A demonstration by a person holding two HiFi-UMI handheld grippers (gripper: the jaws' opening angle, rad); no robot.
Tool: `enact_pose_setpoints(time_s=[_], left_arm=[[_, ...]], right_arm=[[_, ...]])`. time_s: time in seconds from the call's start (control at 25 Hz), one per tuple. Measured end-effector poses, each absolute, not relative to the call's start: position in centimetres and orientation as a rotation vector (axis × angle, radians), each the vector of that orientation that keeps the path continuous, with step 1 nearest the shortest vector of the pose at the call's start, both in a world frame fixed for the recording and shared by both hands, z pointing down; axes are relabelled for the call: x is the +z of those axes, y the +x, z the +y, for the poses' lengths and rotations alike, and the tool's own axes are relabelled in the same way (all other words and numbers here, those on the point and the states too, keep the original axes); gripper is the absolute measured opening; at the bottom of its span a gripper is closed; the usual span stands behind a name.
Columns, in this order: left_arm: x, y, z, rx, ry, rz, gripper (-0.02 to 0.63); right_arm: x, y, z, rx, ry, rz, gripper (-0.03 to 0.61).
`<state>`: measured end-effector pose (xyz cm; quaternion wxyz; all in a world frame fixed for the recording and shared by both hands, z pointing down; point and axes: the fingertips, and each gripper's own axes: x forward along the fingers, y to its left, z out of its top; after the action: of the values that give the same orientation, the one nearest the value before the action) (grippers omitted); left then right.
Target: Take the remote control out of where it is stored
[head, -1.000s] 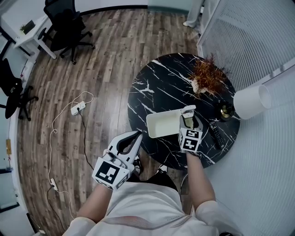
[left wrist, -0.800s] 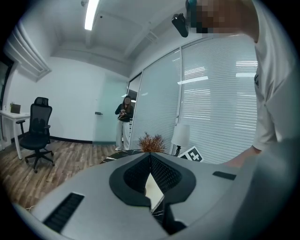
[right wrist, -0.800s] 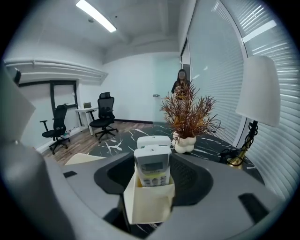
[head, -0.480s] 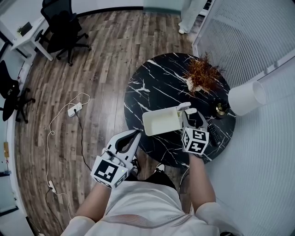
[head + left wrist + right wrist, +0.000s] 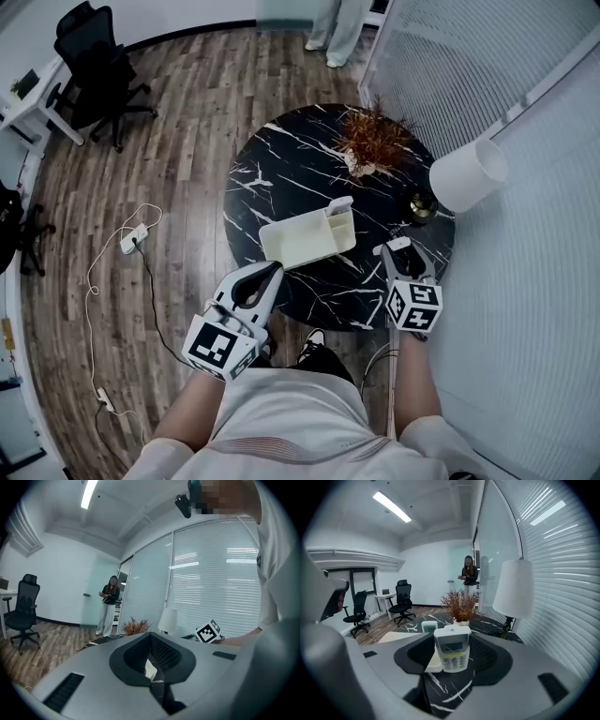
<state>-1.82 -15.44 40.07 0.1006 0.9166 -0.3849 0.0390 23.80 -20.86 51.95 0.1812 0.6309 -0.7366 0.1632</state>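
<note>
A white remote control (image 5: 452, 649) with a small screen and buttons stands upright between the jaws of my right gripper (image 5: 453, 637), which is shut on it. In the head view that right gripper (image 5: 401, 253) hangs over the right front part of the black marble table (image 5: 281, 169), apart from the cream storage tray (image 5: 298, 240). A second white remote (image 5: 339, 205) stands upright at the tray's right end. My left gripper (image 5: 274, 272) hovers at the table's near left edge, its tips together, nothing in it.
A dried reddish plant (image 5: 371, 145) sits at the table's far side. A white lamp shade (image 5: 466, 175) and its brass base (image 5: 420, 206) stand at the right. Blinds run along the right wall. A power strip with cable (image 5: 131, 239) lies on the wooden floor. A person (image 5: 335, 26) stands far off.
My right gripper has drawn the white remote away from the tray's right end, rightward and up toward me. The left gripper has shifted a little; the tray stays put.
</note>
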Motion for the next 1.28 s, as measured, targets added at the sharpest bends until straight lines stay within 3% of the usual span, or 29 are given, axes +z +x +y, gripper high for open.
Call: enact_pose_setpoints(time_s=[0.48, 1.28], left_arm=[[40.8, 3.5, -14.3, 0.128, 2.722, -1.051, 0.009], [42.1, 3.1, -16.1, 0.165, 2.636, -1.180, 0.009]], right_arm=[[60.3, 31.6, -15.6, 0.515, 1.358, -1.765, 0.238], [71.6, 27.8, -20.2, 0.527, 1.019, -1.735, 0.227]])
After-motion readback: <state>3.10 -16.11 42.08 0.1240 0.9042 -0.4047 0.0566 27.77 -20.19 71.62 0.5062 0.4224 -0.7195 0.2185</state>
